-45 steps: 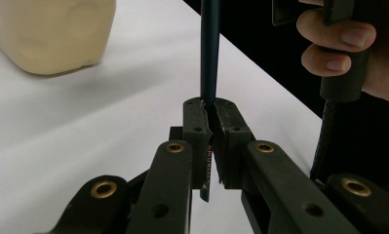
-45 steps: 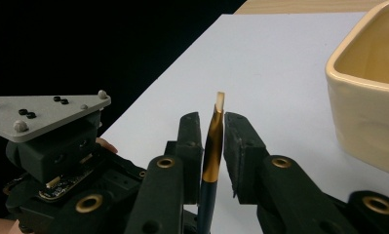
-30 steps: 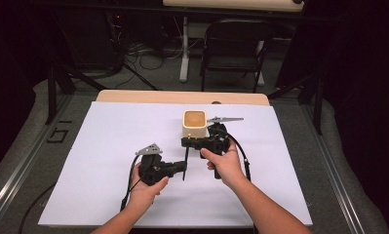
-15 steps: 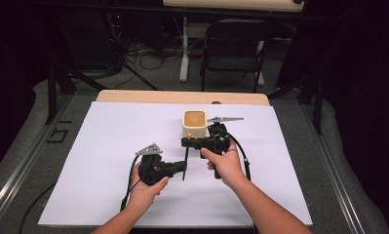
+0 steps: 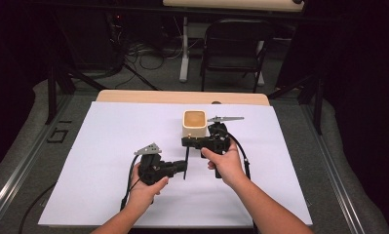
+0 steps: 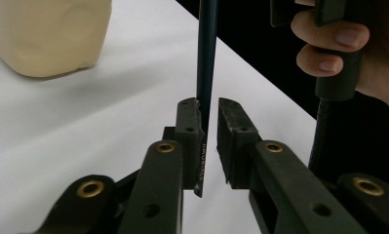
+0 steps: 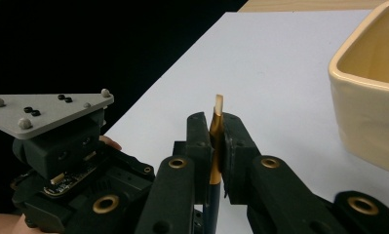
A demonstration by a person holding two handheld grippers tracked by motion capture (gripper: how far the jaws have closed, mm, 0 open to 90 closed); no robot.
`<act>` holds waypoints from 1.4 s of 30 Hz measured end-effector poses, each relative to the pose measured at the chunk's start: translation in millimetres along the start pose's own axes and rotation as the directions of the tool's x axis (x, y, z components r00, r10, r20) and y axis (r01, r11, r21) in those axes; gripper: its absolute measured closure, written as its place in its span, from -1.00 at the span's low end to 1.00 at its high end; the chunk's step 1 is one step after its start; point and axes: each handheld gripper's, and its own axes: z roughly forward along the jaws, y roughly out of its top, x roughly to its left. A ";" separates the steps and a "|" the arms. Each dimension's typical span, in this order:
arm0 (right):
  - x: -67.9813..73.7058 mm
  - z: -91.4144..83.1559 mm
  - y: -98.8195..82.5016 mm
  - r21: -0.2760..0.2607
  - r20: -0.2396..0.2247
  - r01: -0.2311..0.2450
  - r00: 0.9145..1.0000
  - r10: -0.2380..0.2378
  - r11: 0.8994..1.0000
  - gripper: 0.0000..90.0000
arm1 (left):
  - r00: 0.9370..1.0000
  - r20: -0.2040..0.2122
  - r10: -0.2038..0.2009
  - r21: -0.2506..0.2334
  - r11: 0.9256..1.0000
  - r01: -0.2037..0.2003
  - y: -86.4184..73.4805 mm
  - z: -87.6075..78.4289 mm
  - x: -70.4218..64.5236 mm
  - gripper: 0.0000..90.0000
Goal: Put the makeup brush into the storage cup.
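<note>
Cream ceramic: I am counting one square pot (image 5: pixel 194 124) standing on the white desk (image 5: pixel 109 146), and one dark pen (image 6: pixel 205 58) with a gold end. My right tongs (image 7: pixel 216 146) are clamping that gold end, just in front of the pot. My left tongs (image 6: pixel 209 141) have just been opening; their jaws are standing slightly apart around the pen's dark shaft, one pad touching it, the other showing a gap. I am counting two hands and two tongs in all.
</note>
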 end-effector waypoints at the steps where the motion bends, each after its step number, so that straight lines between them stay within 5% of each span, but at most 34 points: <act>1: -0.1 -0.2 0.0 0.000 0.002 0.001 1.000 -0.001 1.000 0.86 | 1.000 -0.002 0.000 0.002 1.000 0.000 0.2 -0.1 0.4 0.71; 15: 1.4 -5.3 2.0 -0.017 0.067 0.072 0.995 -0.071 0.997 0.86 | 0.997 -0.075 0.027 0.023 0.999 -0.026 2.7 -1.8 1.7 0.25; 23: 1.7 -7.0 2.6 -0.017 0.089 0.094 0.992 -0.093 0.995 0.86 | 0.987 -0.145 0.070 0.028 0.997 -0.067 5.0 -4.6 1.2 0.11; 31: 3.0 -11.3 4.1 -0.017 0.134 0.144 0.981 -0.140 0.990 0.86 | 0.952 -0.254 0.172 0.040 0.985 -0.167 7.9 -9.9 0.8 -0.01; 32: 3.0 -11.8 4.3 -0.018 0.141 0.149 0.979 -0.145 0.989 0.86 | 0.952 -0.254 0.172 0.040 0.985 -0.167 7.9 -9.9 0.8 -0.03; 33: 3.0 -12.4 4.4 -0.020 0.147 0.154 0.978 -0.149 0.988 0.86 | 0.943 -0.279 0.182 0.047 0.983 -0.176 8.2 -10.9 2.0 -0.04; 37: 3.5 -14.5 4.7 -0.024 0.169 0.178 0.971 -0.171 0.984 0.86 | 0.931 -0.307 0.198 0.064 0.980 -0.187 8.6 -12.6 4.1 -0.07; 41: 4.6 -17.9 6.3 -0.025 0.200 0.209 0.959 -0.200 0.978 0.86 | 0.910 -0.363 0.200 0.084 0.980 -0.182 8.7 -15.4 7.8 -0.13; 42: 4.6 -17.9 6.3 -0.025 0.200 0.209 0.959 -0.200 0.978 0.86 | 0.910 -0.363 0.200 0.084 0.980 -0.182 8.7 -15.4 7.8 -0.15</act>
